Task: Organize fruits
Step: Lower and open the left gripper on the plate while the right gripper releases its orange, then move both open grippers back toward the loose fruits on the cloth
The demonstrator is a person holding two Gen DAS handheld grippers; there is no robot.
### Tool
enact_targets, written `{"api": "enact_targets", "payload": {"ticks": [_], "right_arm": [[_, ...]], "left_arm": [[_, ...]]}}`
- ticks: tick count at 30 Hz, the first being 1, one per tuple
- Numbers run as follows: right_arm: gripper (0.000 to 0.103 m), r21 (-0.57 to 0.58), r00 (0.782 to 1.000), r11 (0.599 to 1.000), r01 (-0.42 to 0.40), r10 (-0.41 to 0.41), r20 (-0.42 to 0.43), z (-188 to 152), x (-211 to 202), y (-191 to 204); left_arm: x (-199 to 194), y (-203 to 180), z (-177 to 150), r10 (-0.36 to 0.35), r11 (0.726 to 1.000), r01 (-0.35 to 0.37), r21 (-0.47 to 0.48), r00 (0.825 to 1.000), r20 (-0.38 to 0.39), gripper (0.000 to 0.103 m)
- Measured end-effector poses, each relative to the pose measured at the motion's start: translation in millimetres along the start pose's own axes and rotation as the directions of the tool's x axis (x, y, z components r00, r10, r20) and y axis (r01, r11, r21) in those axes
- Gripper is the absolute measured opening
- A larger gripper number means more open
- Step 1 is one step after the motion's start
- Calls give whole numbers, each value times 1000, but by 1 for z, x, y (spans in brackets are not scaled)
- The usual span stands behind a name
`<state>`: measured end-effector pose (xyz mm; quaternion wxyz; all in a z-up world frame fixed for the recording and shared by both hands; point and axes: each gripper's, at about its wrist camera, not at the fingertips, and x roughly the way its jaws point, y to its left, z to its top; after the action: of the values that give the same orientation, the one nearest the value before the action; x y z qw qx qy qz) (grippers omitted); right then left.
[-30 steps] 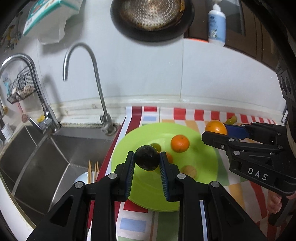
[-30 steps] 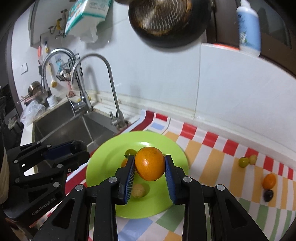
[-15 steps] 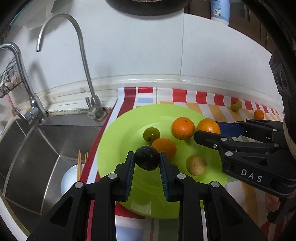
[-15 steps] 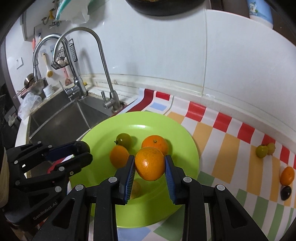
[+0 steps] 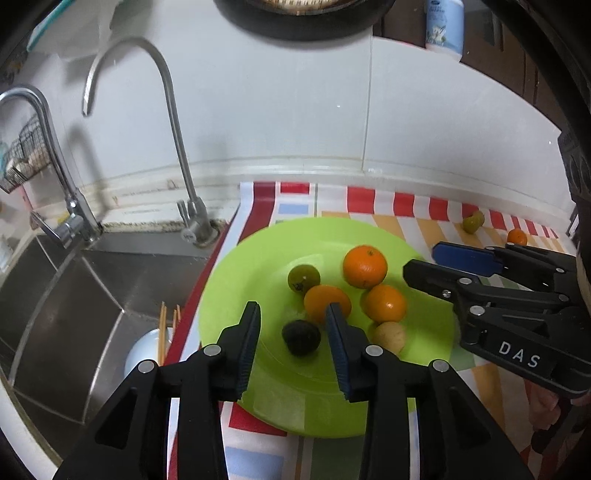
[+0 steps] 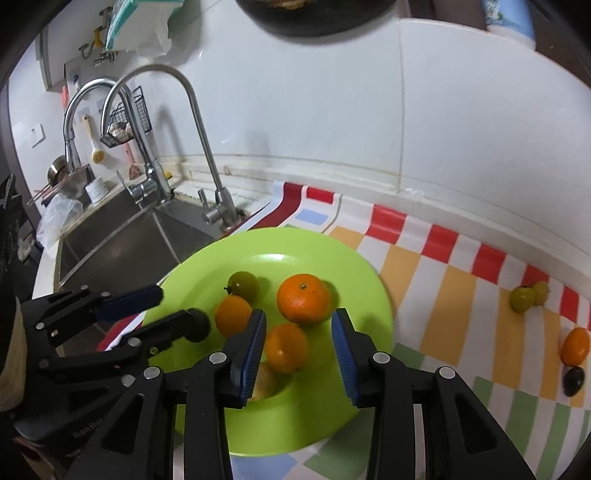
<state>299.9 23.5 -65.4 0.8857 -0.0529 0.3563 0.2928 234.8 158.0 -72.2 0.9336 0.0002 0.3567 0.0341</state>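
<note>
A green plate [image 5: 258,266] [image 6: 354,273] lies on the striped cloth beside the sink. On it lie several fruits: oranges [image 5: 365,266] [image 6: 303,303], a green fruit [image 5: 303,277] [image 6: 243,285], a pale fruit [image 5: 388,335] and a dark plum [image 5: 301,336]. My left gripper [image 5: 291,332] is open, its jaws on either side of the dark plum. My right gripper [image 6: 298,341] is open above an orange [image 6: 286,348] on the plate. Loose fruits stay on the cloth: green ones [image 6: 522,299], an orange [image 6: 575,345] and a dark fruit [image 6: 572,381].
A steel sink [image 5: 59,295] with two taps [image 5: 177,155] lies left of the plate; a white bowl with chopsticks [image 5: 147,354] sits in it. A white tiled wall [image 5: 295,110] stands behind. A dark pan [image 5: 303,14] hangs above.
Both grippers have opened. The dark plum left my left gripper and the orange left my right gripper; both now lie on the plate. Both grippers moved lower and nearer the plate.
</note>
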Motion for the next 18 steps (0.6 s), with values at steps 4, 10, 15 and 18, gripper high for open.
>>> {"api": "enact_targets", "payload": {"ticks": [4, 10, 15, 18], "right_arm": [[38, 6, 999, 1000, 21, -21, 32, 0, -23, -2], [38, 25, 996, 998, 50, -52, 79, -1, -57, -8], [42, 50, 988, 994, 95, -100, 114, -6, -87, -17], [46, 72, 981, 989, 133, -141, 133, -13, -104, -25]], "left_arm": [[-18, -4, 2, -8, 1000, 9, -5, 1000, 29, 42], [-40, -15, 7, -24, 1000, 24, -1, 997, 73, 51], [-57, -32, 11, -52, 999, 50, 23, 992, 114, 59], [-63, -44, 13, -74, 997, 68, 47, 989, 128, 60]]}}
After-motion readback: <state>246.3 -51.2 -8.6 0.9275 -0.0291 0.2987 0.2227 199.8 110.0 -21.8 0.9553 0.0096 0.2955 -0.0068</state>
